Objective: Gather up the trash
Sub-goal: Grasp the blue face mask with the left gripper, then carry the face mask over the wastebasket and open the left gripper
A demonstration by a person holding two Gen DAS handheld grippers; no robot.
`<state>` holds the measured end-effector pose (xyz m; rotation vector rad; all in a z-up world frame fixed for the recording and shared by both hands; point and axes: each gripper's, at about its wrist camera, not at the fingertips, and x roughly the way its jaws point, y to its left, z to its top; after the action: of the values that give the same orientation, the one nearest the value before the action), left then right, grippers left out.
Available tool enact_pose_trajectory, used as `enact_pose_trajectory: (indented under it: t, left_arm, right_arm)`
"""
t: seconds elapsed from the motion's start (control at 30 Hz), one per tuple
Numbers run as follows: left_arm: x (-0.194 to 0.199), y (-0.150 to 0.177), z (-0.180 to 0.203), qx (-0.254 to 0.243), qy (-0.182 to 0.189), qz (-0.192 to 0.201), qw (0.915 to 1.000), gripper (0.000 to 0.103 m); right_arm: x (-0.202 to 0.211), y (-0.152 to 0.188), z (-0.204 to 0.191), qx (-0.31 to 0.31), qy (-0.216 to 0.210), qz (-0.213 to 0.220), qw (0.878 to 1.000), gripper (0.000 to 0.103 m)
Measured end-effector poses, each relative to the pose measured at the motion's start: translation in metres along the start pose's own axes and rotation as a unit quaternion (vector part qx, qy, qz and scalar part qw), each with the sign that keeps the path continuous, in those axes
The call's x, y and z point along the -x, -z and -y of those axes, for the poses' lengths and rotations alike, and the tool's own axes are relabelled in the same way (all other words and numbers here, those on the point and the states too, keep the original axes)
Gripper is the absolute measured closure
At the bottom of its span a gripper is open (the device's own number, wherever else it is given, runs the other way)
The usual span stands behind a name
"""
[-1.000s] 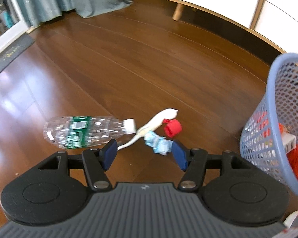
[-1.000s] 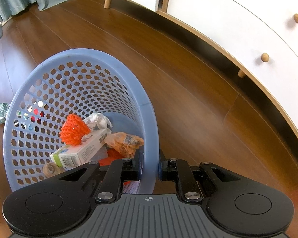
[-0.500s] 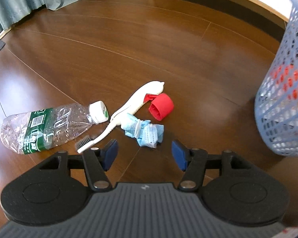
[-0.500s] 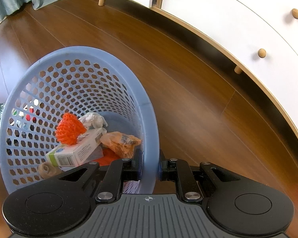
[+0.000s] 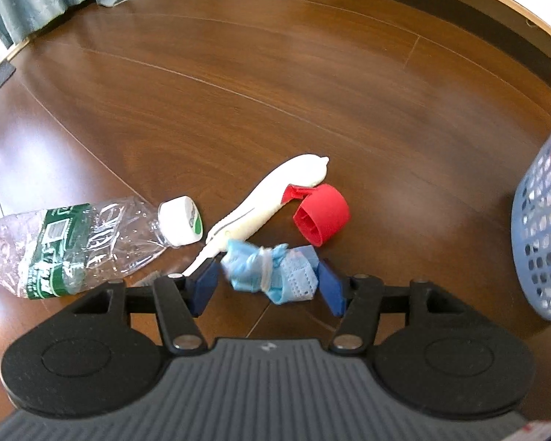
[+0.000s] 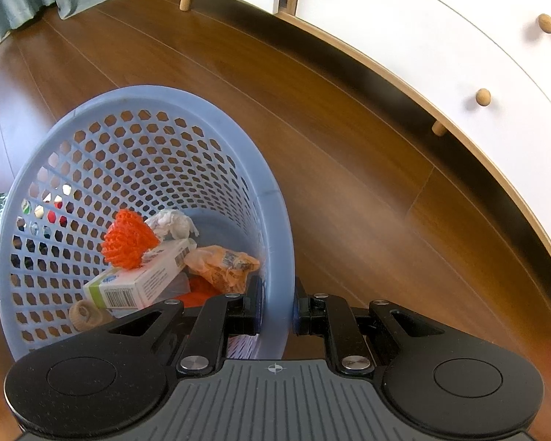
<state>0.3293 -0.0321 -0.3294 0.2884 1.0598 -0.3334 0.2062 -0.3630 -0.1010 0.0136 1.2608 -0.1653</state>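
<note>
Straddling the crumpled blue face mask (image 5: pixel 272 273), left gripper (image 5: pixel 268 284) spread wide, mask's length crossing the gap.
Right gripper (image 6: pixel 275 308) is clamped on the blue basket (image 6: pixel 272 228) rim.

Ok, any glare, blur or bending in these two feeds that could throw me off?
Left wrist view: pale window glare on the floor beside the bottle; the crumpled mask is slightly smeared; the basket is soft at the edge. Right wrist view: sharp on the basket; fisheye bends the cabinet edge.
</note>
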Motion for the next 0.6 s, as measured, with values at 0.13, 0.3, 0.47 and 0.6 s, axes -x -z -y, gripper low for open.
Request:
enact_pose_trajectory:
  t: [0.13,0.3,0.47,0.6]
  left_arm:
    - [-0.005,-0.004,0.001,0.001,-0.001,-0.002,1.0,0.047]
    - [-0.005,-0.003,0.0,0.007,0.008,-0.005,0.9999,0.054]
    - [-0.002,0.004,0.0,-0.002,0.012,-0.01,0.9999,0.059]
    - [0.004,0.008,0.005,-0.02,0.002,-0.026,0.9995,0.061]
  right_arm:
    - [0.001,0.0,0.0,-0.001,0.0,0.0,1.0,0.091]
    - [-0.001,-0.001,0.004,-0.006,-0.003,-0.003,1.0,0.091]
    - [-0.002,-0.001,0.005,-0.002,-0.003,-0.001,1.0,0.091]
    - [-0.001,-0.001,0.004,0.001,0.0,-0.001,1.0,0.091]
